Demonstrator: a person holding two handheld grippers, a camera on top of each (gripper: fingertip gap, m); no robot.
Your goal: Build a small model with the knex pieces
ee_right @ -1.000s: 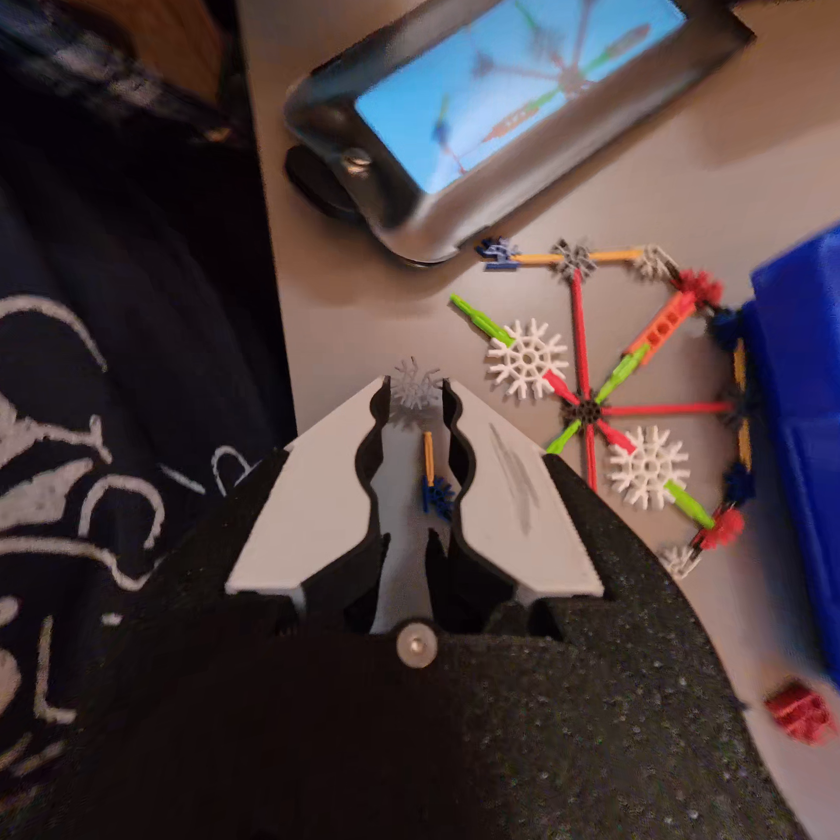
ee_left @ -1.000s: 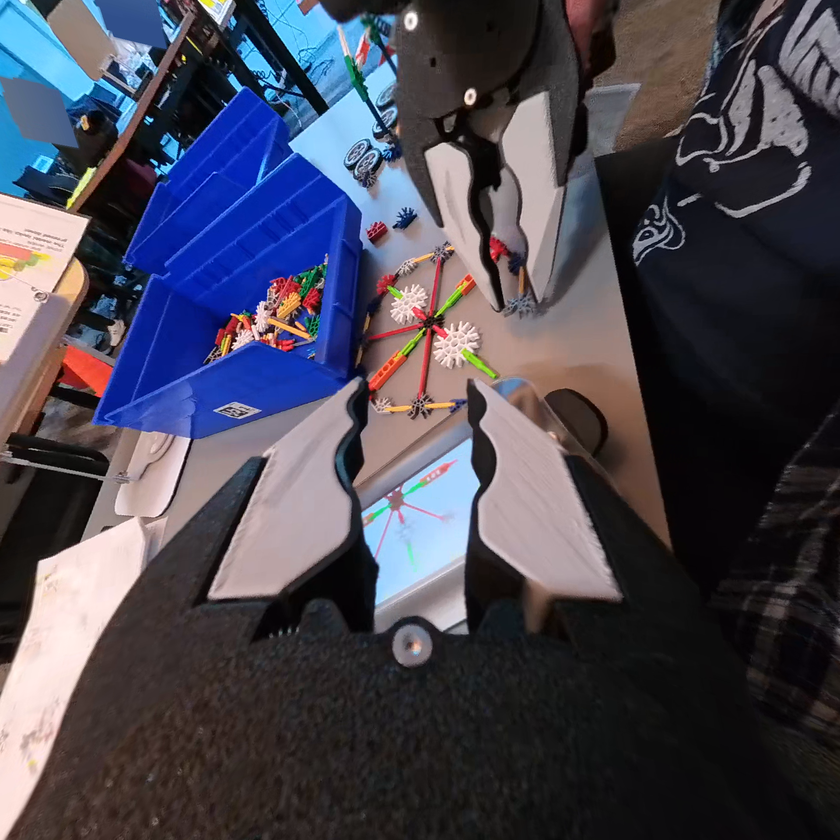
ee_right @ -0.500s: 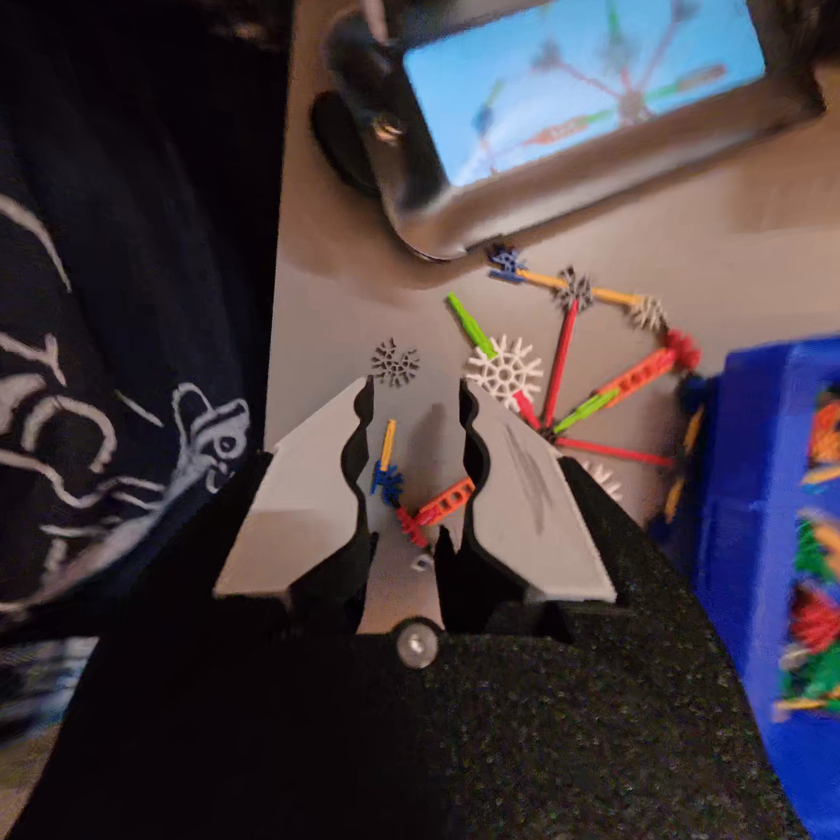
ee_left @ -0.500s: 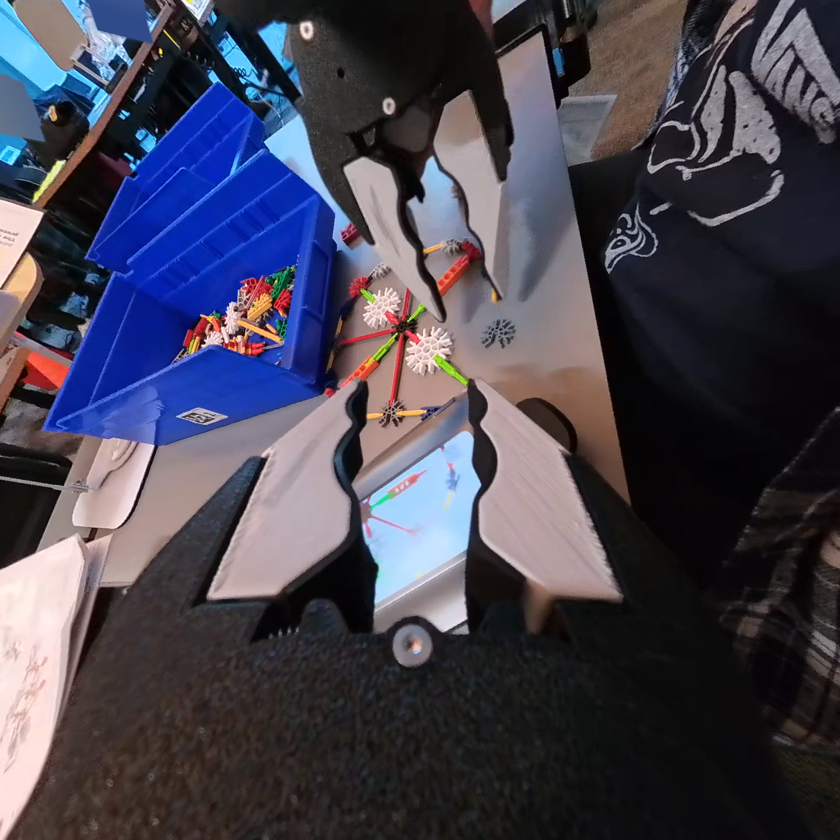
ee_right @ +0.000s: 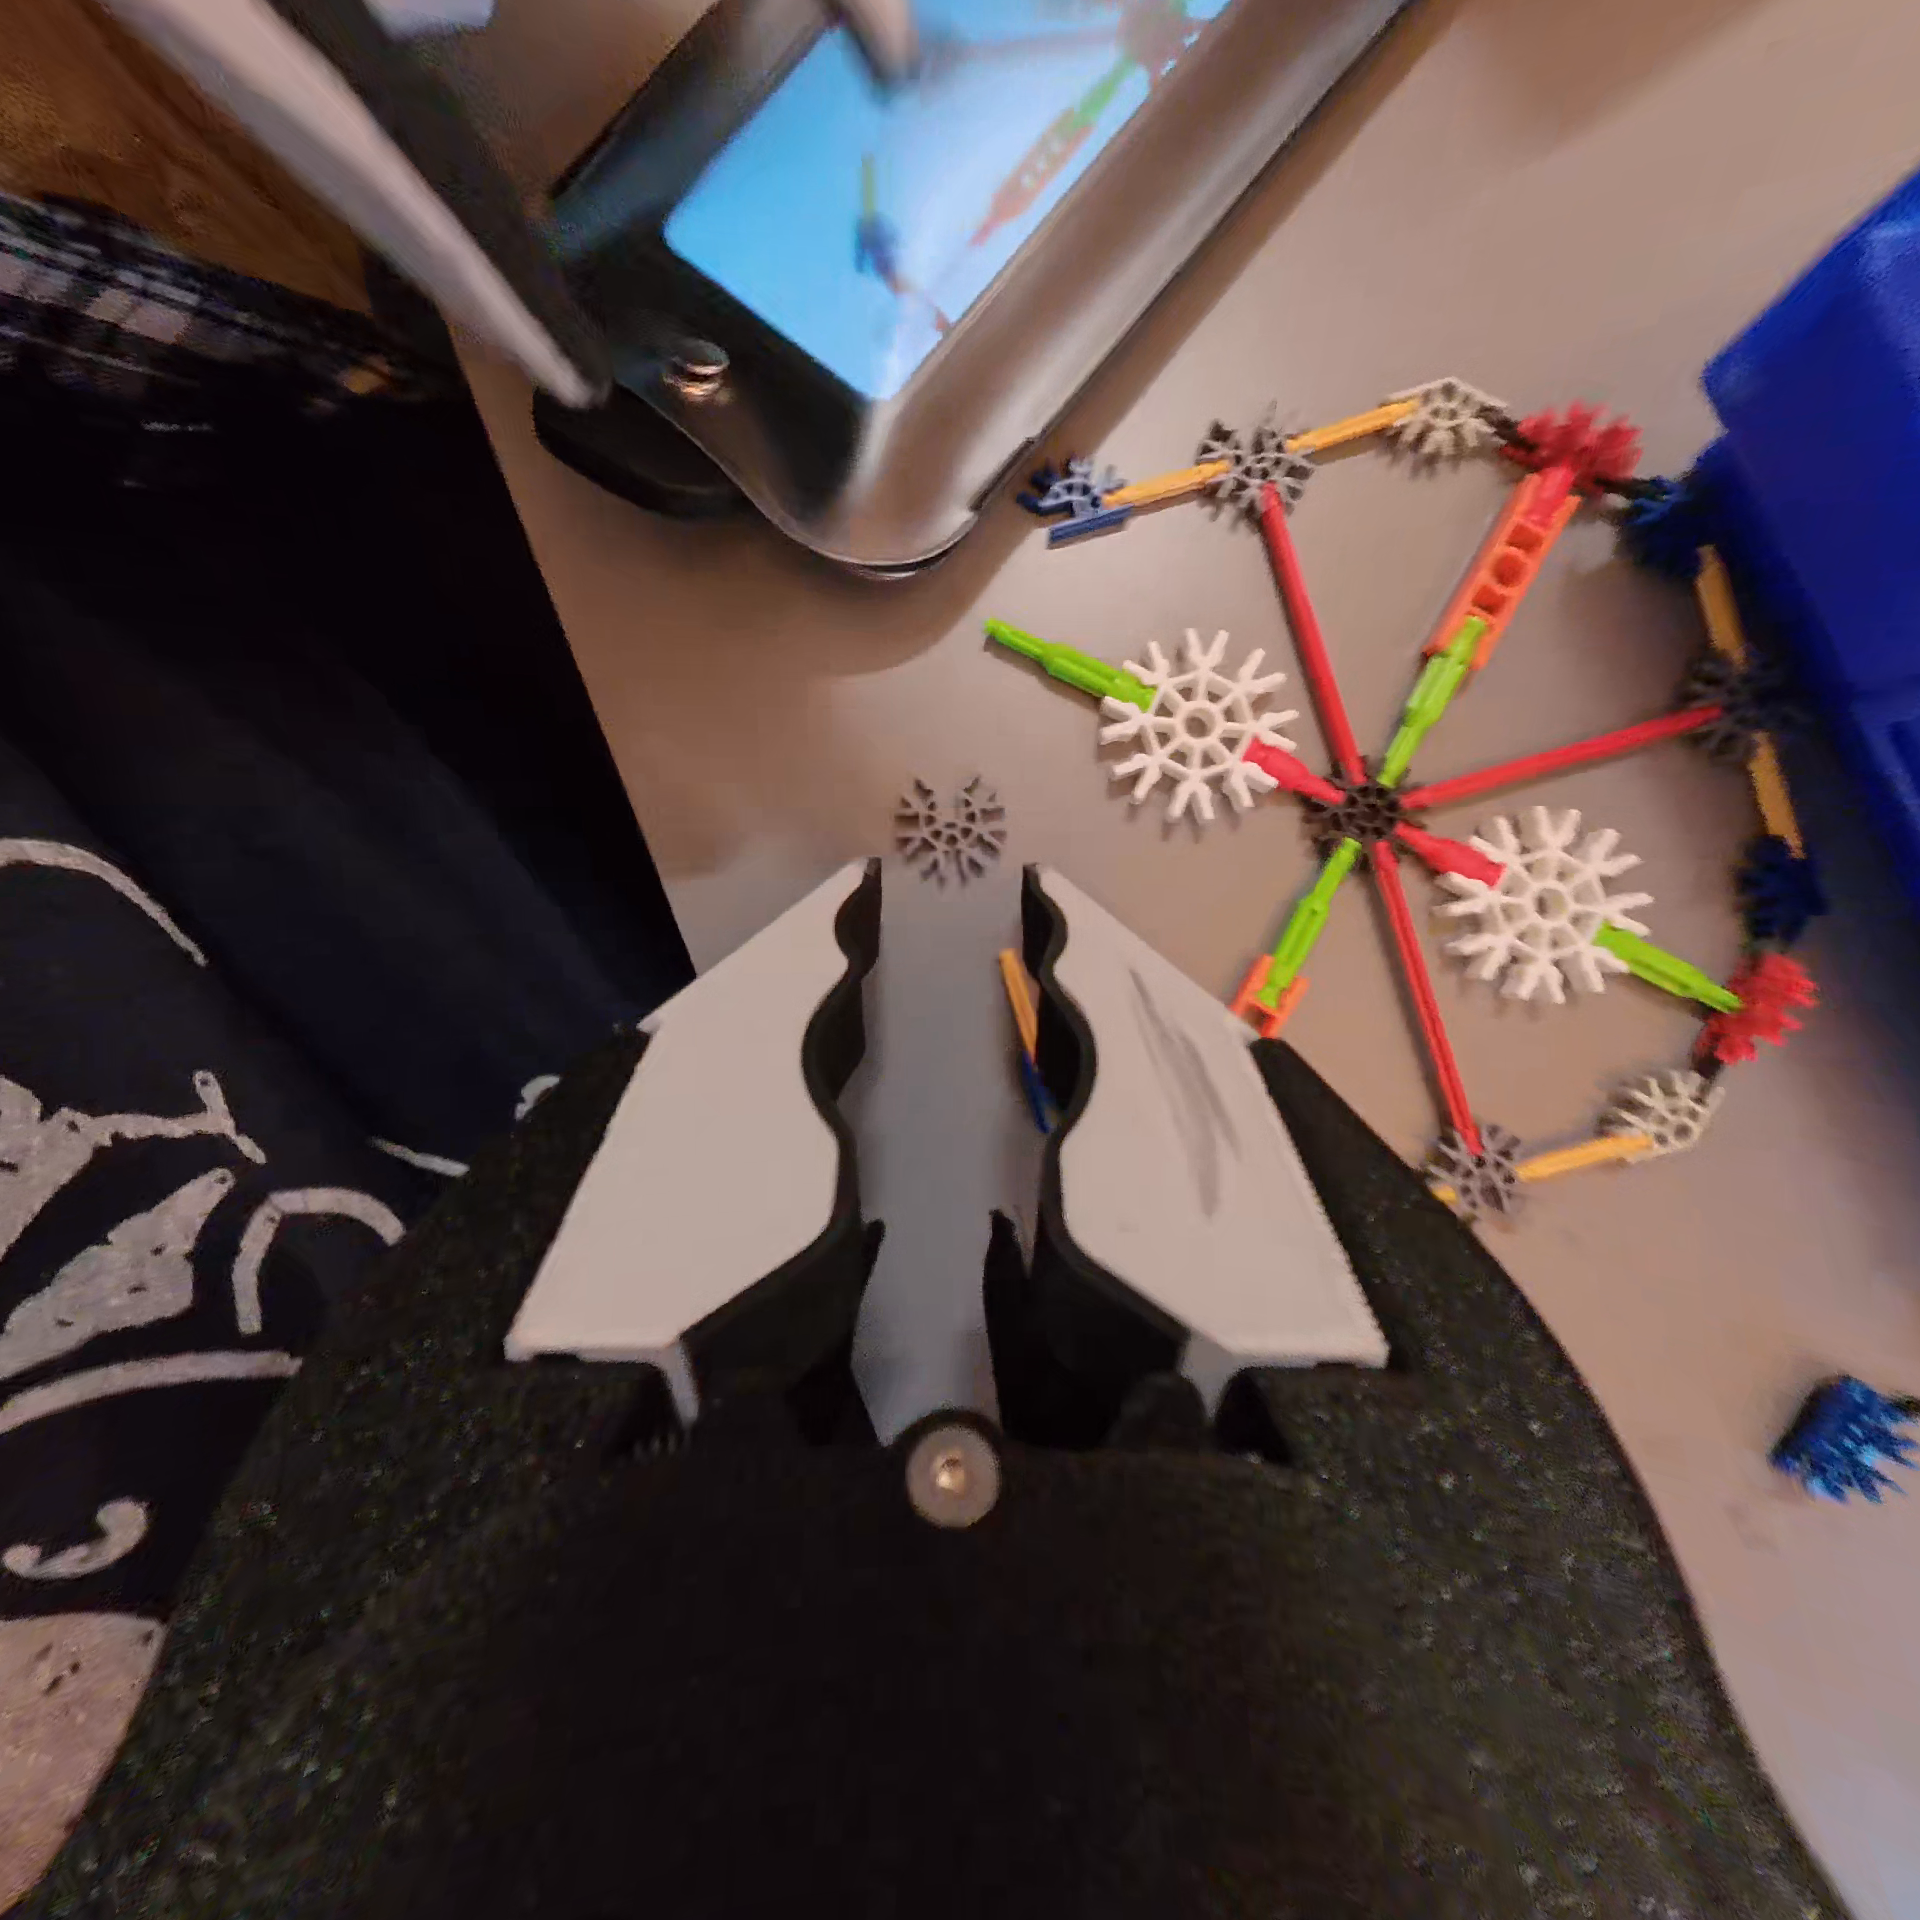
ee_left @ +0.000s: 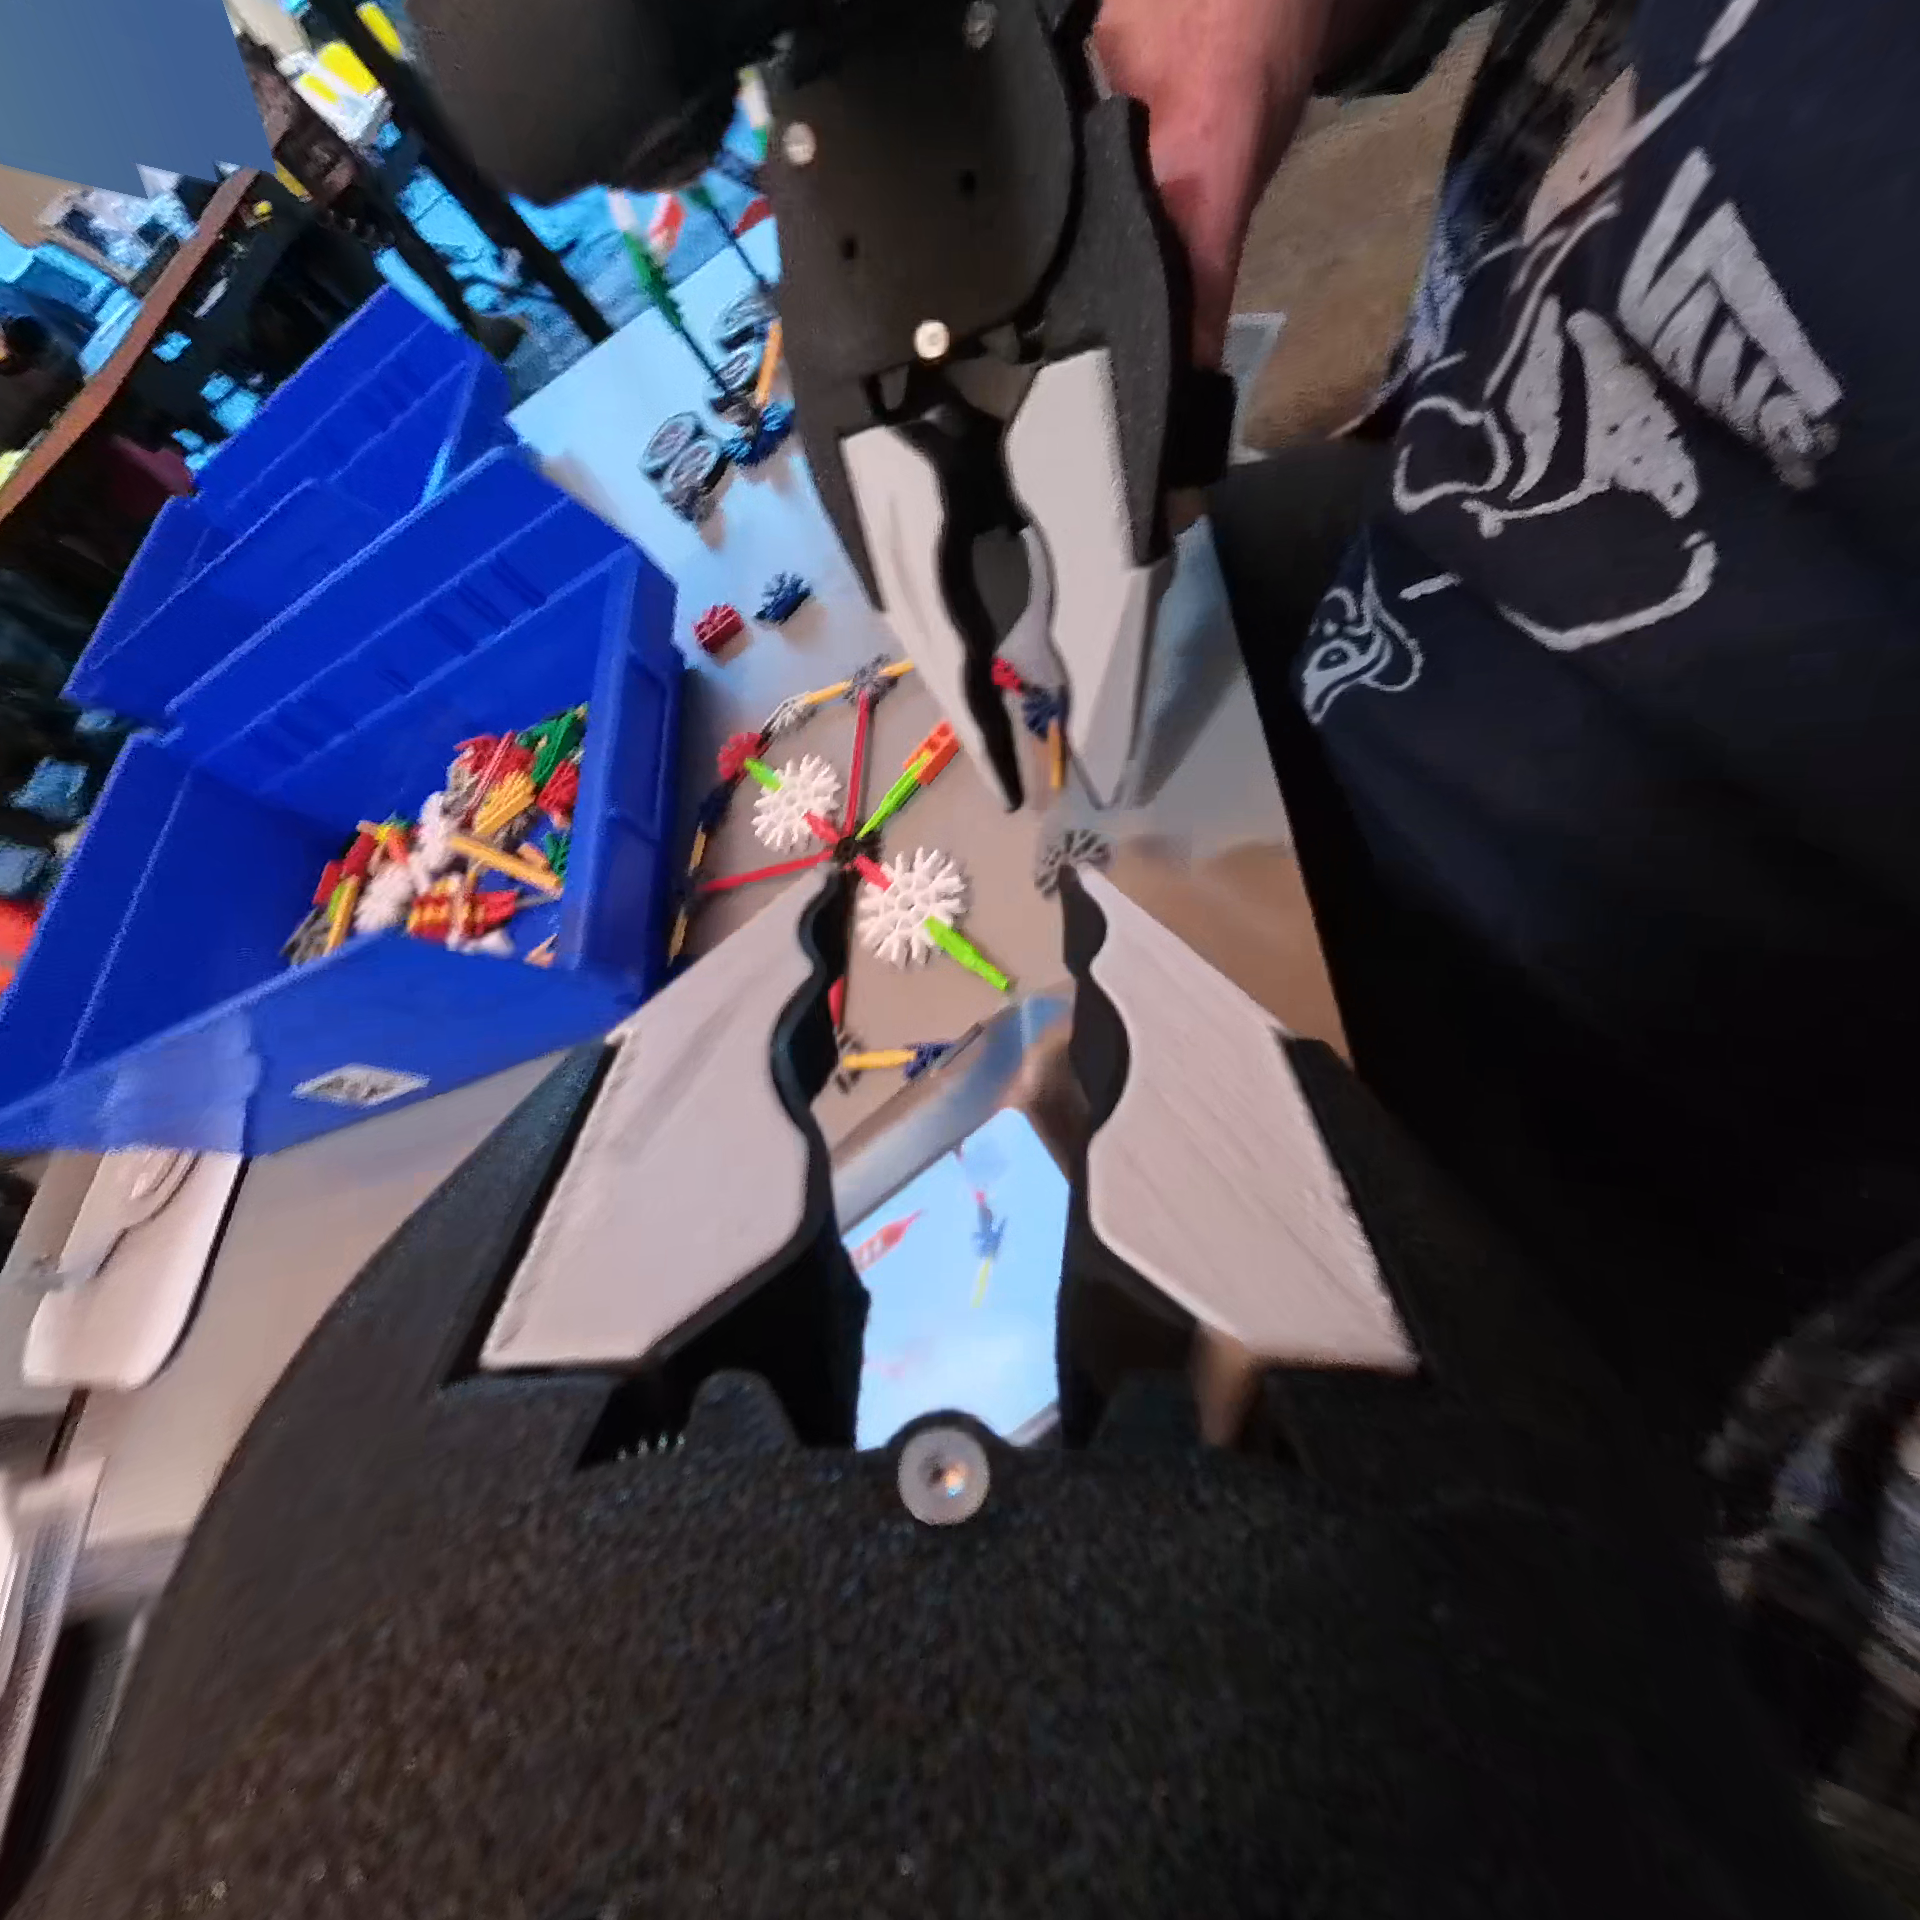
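Your right tool (ee_right: 951,883) hangs just above the desk (ee_right: 790,665), fingers parted, with a yellow rod (ee_right: 1018,1000) and blue connector lying against its right finger (ee_right: 1174,1091); whether it grips them, you cannot tell. A grey connector (ee_right: 951,831) lies on the desk just ahead of its tips, and the spoked wheel (ee_right: 1361,810) lies ahead and to the right, beside the blue bin (ee_right: 1839,499). Your left tool (ee_left: 951,894) is spread and empty, above the tablet (ee_left: 956,1247).
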